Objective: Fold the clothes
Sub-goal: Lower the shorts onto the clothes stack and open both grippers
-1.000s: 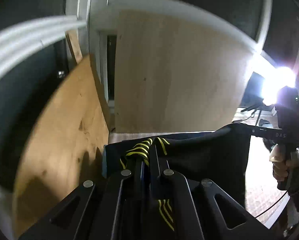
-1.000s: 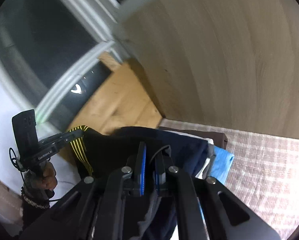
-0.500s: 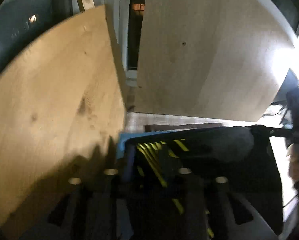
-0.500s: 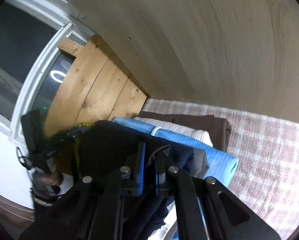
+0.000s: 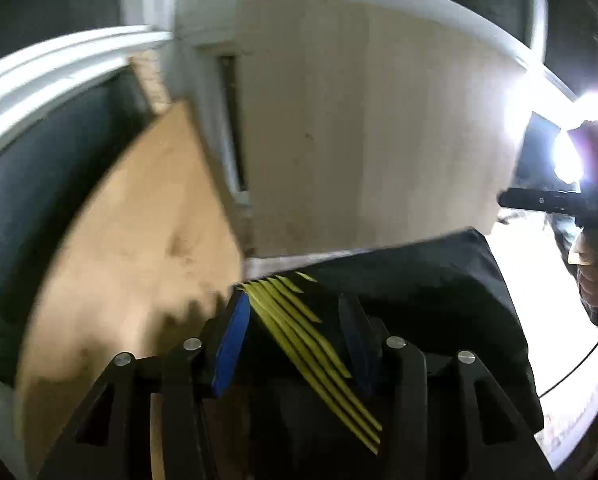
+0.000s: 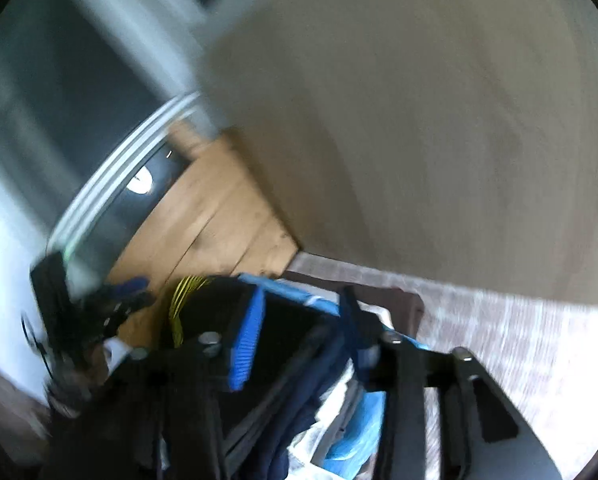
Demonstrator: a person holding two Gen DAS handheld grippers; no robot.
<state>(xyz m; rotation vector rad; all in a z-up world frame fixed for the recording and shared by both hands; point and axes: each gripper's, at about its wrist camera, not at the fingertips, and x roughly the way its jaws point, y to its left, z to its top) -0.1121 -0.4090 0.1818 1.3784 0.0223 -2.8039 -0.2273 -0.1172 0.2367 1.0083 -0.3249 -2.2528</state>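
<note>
Garment [image 5: 419,292] released onto the stack [image 6: 351,424] of folded clothes.
Both the left gripper [image 5: 295,336] and the right gripper [image 6: 299,332], clamped on the dark yellow-striped garment half a second ago, are now spread open; the piece is judged placed. The checked cloth [image 6: 499,340] lies right, wooden boards [image 5: 139,248] and a pale panel [image 5: 359,140] far.

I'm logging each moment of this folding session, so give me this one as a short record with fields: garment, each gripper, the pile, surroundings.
garment: black garment with yellow stripes, lying on top of the pile
left gripper: open, fingers on either side of the striped part
right gripper: open, above the garment
pile: folded clothes under the black garment, with blue, white and brown layers showing
surface: checked cloth
surroundings: pale wooden panel behind, orange-brown board to the left
image quality: both views motion-blurred
</note>
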